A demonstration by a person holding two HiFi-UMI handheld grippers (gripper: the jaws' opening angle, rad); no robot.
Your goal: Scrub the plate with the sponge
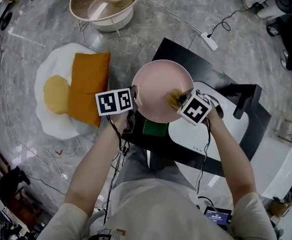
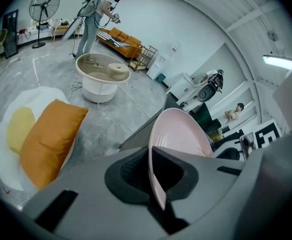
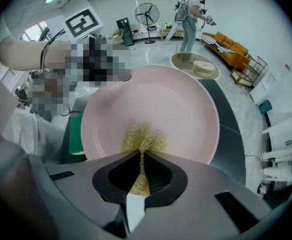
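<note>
A pink plate (image 1: 161, 86) is held up above the black table, tilted toward me. My left gripper (image 1: 133, 100) is shut on its left rim; in the left gripper view the plate (image 2: 178, 134) runs edge-on between the jaws of the left gripper (image 2: 155, 176). My right gripper (image 1: 178, 101) is shut on a yellow sponge (image 1: 174, 98) that presses on the plate's lower right inner face. In the right gripper view the sponge (image 3: 143, 139) is squeezed thin in the right gripper (image 3: 140, 164) against the plate (image 3: 156, 109).
Below the plate lie a green block (image 1: 155, 129) and a white appliance (image 1: 211, 129) on the black table (image 1: 186, 59). An orange cushion (image 1: 88, 84) lies on an egg-shaped rug at the left. A round white table (image 1: 105, 4) stands behind.
</note>
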